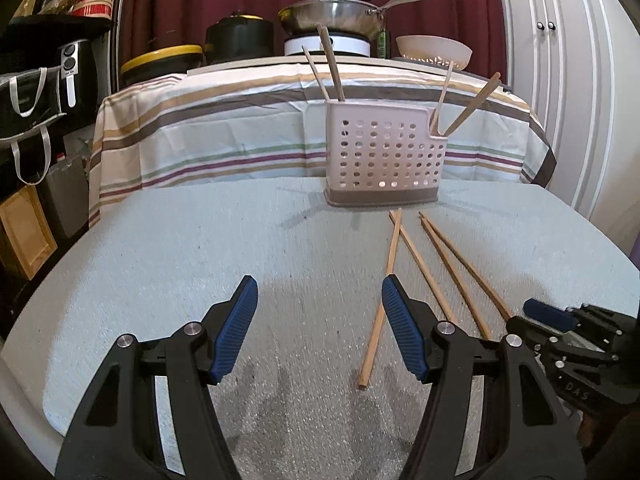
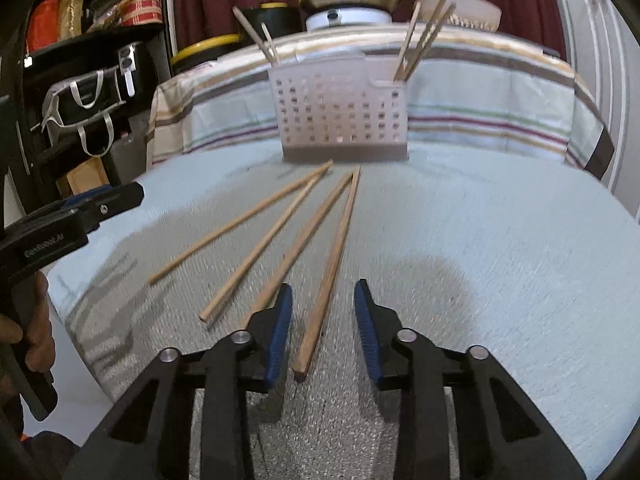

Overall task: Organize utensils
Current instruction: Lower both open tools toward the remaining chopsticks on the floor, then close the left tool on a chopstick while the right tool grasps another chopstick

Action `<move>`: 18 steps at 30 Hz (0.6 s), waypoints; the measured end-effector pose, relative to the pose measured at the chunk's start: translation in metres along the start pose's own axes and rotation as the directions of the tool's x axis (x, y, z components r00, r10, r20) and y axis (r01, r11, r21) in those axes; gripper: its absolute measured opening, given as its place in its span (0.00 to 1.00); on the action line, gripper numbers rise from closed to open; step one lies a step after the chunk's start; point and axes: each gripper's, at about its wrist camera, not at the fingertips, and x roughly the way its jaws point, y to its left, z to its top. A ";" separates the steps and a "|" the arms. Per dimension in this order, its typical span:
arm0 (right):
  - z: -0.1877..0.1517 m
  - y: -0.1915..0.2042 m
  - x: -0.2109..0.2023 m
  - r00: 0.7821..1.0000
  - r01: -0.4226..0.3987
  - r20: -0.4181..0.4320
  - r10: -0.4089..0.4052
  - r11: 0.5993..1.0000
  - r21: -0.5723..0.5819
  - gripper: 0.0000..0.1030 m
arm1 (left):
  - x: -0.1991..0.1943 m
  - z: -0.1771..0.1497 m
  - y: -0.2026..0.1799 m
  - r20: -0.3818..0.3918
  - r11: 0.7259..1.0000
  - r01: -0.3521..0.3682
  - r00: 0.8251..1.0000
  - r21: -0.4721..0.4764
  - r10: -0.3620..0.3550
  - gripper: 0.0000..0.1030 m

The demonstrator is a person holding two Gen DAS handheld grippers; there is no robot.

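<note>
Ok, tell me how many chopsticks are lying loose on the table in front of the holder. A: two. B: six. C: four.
C: four chopsticks lie flat on the table before the holder; the rest stand inside it.
</note>
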 end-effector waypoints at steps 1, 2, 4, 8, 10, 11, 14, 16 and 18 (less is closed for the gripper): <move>-0.002 0.000 0.002 1.000 0.000 -0.014 0.000 1.000 0.002 0.23 | 0.001 -0.001 0.000 -0.004 1.000 0.003 1.000 0.000 -0.003 0.61; -0.002 -0.001 0.001 1.000 0.005 -0.010 -0.005 1.000 0.002 0.21 | 0.002 -0.003 -0.001 -0.007 1.000 0.004 1.000 0.003 -0.004 0.61; -0.002 -0.003 0.000 1.000 0.012 -0.012 -0.012 1.000 0.011 0.15 | 0.003 -0.005 -0.004 -0.012 1.000 0.006 1.000 0.007 -0.006 0.61; -0.002 -0.012 -0.001 0.999 0.037 -0.011 -0.036 0.999 0.033 0.12 | 0.009 -0.012 -0.006 -0.034 1.000 0.015 0.999 0.008 -0.014 0.59; -0.001 -0.017 -0.001 0.999 0.049 -0.010 -0.048 0.998 0.044 0.11 | 0.012 -0.015 -0.007 -0.045 1.000 0.020 0.999 0.007 -0.020 0.58; -0.001 -0.021 -0.002 0.998 0.057 -0.008 -0.057 0.997 0.048 0.11 | 0.012 -0.016 -0.008 -0.048 1.000 0.022 0.999 0.007 -0.022 0.58; -0.001 -0.026 -0.004 0.998 0.068 -0.007 -0.068 0.996 0.060 0.11 | 0.015 -0.020 -0.010 -0.061 0.999 0.032 0.998 0.008 -0.031 0.57; 0.000 -0.029 -0.004 0.997 0.071 -0.011 -0.071 0.995 0.066 0.11 | 0.018 -0.021 -0.011 -0.073 0.999 0.036 0.997 0.009 -0.035 0.56; 0.000 -0.032 -0.004 0.998 0.065 -0.015 -0.064 0.995 0.074 0.11 | 0.021 -0.024 -0.011 -0.086 0.999 0.042 0.995 0.003 -0.041 0.53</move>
